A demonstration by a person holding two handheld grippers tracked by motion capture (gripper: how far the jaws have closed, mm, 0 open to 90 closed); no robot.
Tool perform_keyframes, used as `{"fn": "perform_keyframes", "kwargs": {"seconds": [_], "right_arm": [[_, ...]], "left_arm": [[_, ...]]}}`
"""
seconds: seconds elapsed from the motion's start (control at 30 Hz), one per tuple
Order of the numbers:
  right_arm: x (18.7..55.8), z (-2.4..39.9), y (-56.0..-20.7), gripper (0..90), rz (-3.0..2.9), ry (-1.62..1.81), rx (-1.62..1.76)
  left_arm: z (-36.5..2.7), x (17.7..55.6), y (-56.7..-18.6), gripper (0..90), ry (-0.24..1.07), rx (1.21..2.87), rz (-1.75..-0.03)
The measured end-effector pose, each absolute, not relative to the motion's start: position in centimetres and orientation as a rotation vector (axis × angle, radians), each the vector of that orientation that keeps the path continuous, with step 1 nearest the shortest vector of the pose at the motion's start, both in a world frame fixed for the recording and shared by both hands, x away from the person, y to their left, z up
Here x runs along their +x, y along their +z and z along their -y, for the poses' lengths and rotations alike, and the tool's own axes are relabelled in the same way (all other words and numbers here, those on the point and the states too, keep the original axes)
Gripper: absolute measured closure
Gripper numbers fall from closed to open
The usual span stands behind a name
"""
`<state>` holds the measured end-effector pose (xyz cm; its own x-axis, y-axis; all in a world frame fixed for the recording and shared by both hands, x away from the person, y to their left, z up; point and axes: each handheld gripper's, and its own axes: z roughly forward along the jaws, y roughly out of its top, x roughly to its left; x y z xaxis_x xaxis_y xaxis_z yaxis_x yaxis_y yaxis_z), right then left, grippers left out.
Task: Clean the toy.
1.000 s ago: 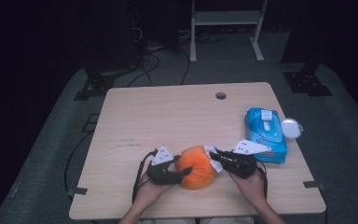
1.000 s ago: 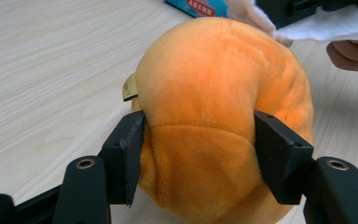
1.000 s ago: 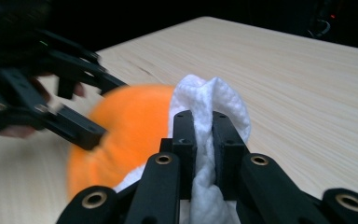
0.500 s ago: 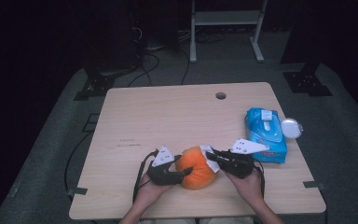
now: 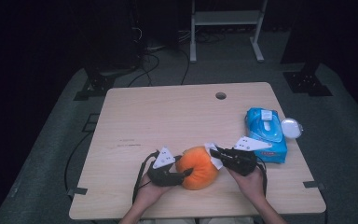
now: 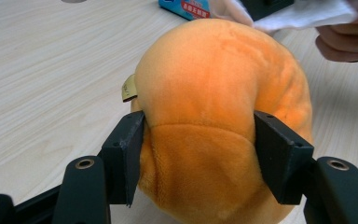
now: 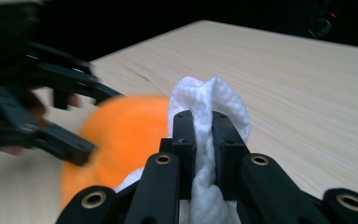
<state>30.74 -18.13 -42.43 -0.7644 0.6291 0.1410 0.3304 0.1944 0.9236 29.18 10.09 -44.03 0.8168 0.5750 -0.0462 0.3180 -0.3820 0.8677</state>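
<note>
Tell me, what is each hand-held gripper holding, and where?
Left hand-held gripper clamps the orange plush toy across its lower sides. Right hand-held gripper pinches a white wipe at a bunched fold.

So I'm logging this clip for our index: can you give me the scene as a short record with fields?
work in hand: wiping a soft toy
left gripper: shut on the round orange plush toy, pads pressing its sides
right gripper: shut on a folded white wipe, held at the toy's upper right side
surface: light wooden table
other things: blue pack of wet wipes near the right edge, small round white lid beside it
</note>
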Motion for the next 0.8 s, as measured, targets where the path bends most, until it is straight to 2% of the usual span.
{"fn": "perform_keyframes", "kwargs": {"seconds": [0.13,0.33,0.5,0.57,0.67,0.73,0.8], "right_arm": [[30.2,17.1,-41.9,80.8,-2.222,1.599,0.832],[31.7,19.1,-43.5,80.8,-2.206,1.607,0.989],[30.9,17.7,-42.3,80.8,-2.217,1.622,0.888],[30.8,17.3,-42.3,80.8,-2.237,1.617,0.849],[30.7,17.1,-42.7,80.8,-2.272,1.638,0.816],[30.4,16.8,-42.7,80.8,-2.282,1.646,0.781],[30.0,16.4,-42.7,80.8,-2.308,1.647,0.732]], "left_arm": [[-10.2,29.1,-44.1,38.7,0.325,2.002,-0.657],[-10.3,28.9,-44.1,38.7,0.32,1.998,-0.662],[-10.5,29.0,-44.1,37.3,0.289,1.988,-0.682],[-10.9,29.1,-43.7,31.0,0.226,1.966,-0.692],[-11.2,29.3,-43.1,16.3,0.22,1.933,-0.711],[-11.0,29.8,-42.9,8.8,0.171,1.91,-0.735],[-10.5,30.1,-43.4,11.7,0.125,1.94,-0.73]]}}
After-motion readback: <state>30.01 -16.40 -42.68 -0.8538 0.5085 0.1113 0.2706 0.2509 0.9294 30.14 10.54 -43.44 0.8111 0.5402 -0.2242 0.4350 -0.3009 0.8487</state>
